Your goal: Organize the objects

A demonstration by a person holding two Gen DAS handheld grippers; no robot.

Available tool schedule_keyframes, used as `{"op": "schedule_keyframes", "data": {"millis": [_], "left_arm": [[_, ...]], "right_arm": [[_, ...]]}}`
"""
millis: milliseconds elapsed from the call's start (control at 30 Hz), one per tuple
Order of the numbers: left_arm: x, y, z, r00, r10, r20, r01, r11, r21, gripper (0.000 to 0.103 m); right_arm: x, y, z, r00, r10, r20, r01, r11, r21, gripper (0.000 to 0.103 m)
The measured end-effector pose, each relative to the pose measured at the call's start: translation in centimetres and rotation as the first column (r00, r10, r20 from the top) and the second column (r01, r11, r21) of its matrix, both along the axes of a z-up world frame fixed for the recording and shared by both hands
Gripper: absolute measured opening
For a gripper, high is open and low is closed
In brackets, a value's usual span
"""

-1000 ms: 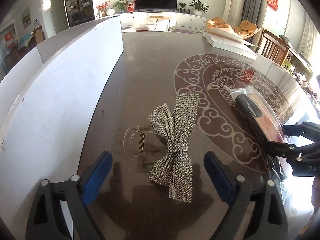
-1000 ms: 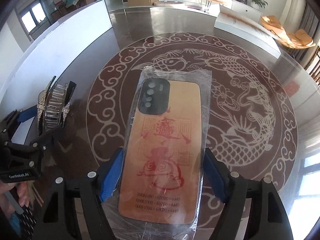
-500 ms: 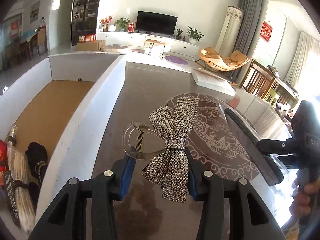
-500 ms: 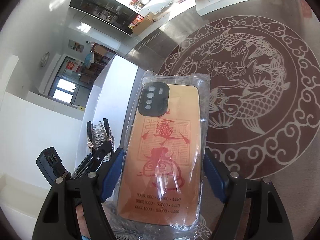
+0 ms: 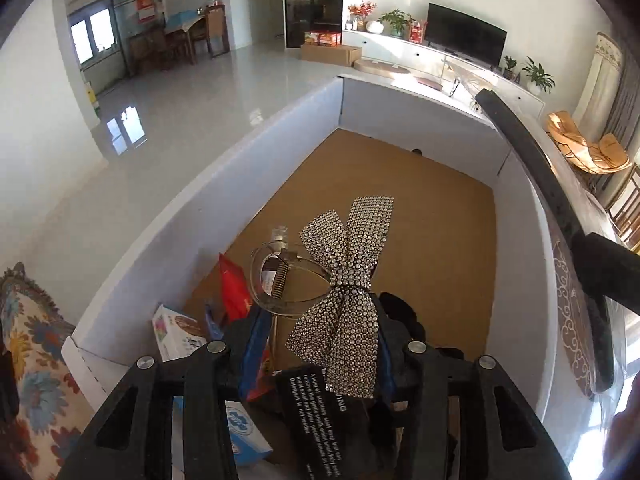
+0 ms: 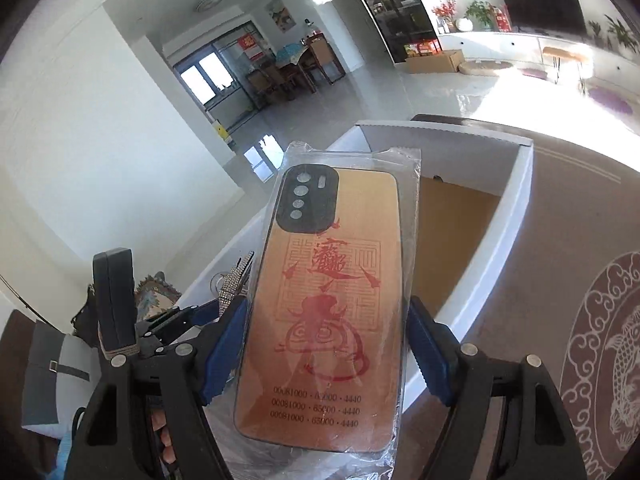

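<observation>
Over the box now, both items lifted off the table.

Left wrist view: the left gripper (image 5: 316,344), whose jaws closed within the last second, is clamped on the rhinestone-covered bow hair clip with its clear plastic claw (image 5: 344,288), which a second ago lay on the table and now hangs above the white-walled cardboard box (image 5: 248,184).
Right wrist view: the right gripper (image 6: 326,350) pinches the plastic-bagged wooden phone case with red print (image 6: 328,300) at the box's rim; release likely follows.
</observation>
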State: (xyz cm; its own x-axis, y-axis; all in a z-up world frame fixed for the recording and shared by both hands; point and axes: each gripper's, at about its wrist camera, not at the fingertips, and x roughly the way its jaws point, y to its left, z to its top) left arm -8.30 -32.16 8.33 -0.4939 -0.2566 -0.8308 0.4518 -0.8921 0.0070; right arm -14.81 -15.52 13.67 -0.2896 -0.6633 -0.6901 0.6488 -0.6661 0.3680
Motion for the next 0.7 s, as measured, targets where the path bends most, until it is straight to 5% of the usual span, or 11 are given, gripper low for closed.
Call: {"op": "schedule_keyframes", "data": {"millis": [100, 167, 233, 533, 700], "left_arm": [[0.3, -1.7, -1.2, 0.997, 0.044, 0.064, -0.045, 0.999, 0.015, 0.059], [1.0, -2.1, -1.2, 0.996, 0.060, 0.062, -0.059, 0.998, -0.008, 0.089], [2.0, -1.9, -0.7, 0.997, 0.059, 0.041, -0.057, 0.997, -0.054, 0.097], [4.2, 0.7, 1.4, 0.995, 0.080, -0.057, -0.084, 0.994, -0.072, 0.098], [5.7, 1.8, 2.5, 0.983, 0.148, -0.108, -0.154, 0.987, -0.045, 0.098]], "right_arm": [[0.0, -4.2, -3.6, 0.999, 0.026, 0.043, -0.031, 0.992, 0.122, 0.078], [-0.1, -5.2, -5.4, 0.996, 0.023, 0.090, -0.038, 0.984, 0.172, 0.078], [0.4, -4.9, -5.4, 0.997, 0.023, 0.073, -0.035, 0.985, 0.170, 0.078], [0.4, 0.1, -1.0, 0.998, -0.042, -0.043, 0.049, 0.983, 0.176, 0.103], [1.8, 1.0, -0.4, 0.991, -0.012, -0.135, 0.046, 0.967, 0.252, 0.103]]}}
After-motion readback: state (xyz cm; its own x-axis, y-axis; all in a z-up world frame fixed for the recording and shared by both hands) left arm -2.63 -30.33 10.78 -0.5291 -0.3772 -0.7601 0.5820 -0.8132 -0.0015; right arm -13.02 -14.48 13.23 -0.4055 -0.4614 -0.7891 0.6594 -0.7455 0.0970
